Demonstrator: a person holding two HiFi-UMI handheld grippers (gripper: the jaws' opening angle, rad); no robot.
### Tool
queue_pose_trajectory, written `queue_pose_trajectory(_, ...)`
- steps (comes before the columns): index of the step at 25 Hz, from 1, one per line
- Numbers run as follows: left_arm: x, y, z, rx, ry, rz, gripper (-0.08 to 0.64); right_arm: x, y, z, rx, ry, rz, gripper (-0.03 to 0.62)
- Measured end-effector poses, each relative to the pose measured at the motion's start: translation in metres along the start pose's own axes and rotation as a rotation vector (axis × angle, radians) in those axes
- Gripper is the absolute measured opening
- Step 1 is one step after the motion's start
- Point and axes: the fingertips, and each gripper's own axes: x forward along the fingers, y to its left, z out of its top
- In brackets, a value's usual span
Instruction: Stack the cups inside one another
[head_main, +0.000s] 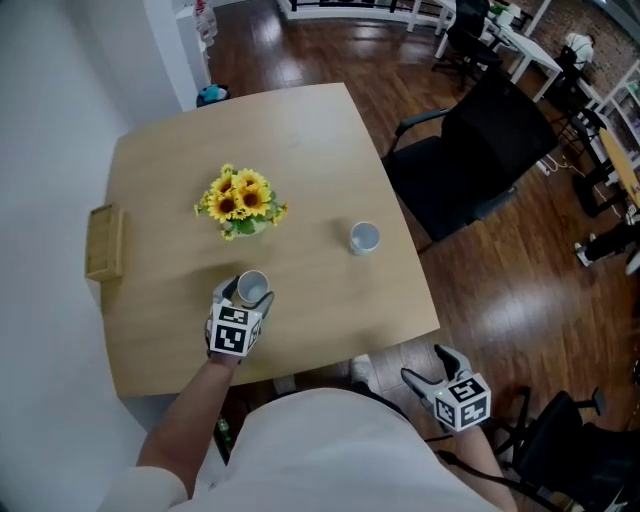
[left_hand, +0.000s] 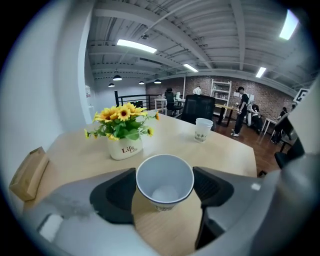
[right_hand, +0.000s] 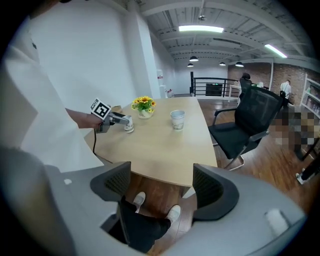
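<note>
Head view: the left gripper (head_main: 246, 294) is clasping a cup (head_main: 253, 287) near the table's (head_main: 300, 130) front edge, while the second cup (head_main: 364, 238) is standing by the right edge.

Left gripper view: both jaws are pressing the cup's sides, its mouth facing up.

Right gripper view: the right gripper (right_hand: 162, 184) is hanging open and empty off the front edge.

The cup is probably best carried upright, then lowered squarely into the second cup.

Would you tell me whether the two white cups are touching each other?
Apart. The head view shows a wide stretch of bare table between the near cup and the far cup.
</note>
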Motion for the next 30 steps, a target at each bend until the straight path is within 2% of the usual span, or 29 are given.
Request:
queue_pose_trajectory(8,0.001,-0.065,0.104,0.066,-0.104,-0.086,0.376,-0.019,-0.055,-0.013,0.054,-0.040,-0.019,0.391)
queue_pose_trajectory(16,0.037,-0.139,0.194,0.098,-0.176,-0.142,0.376,-0.036,-0.113,-0.019,0.077,-0.085,-0.009,0.391)
queue_pose_trajectory(22,0.074,-0.165,0.218,0.090,-0.175,-0.127,0.376,-0.065,-0.157,-0.034,0.104,-0.096,-0.025,0.385)
queue_pose_trajectory(30,0.118,-0.169,0.217,0.041,-0.160,-0.068,0.376,-0.089,-0.201,-0.066,0.131,-0.077,-0.047,0.374)
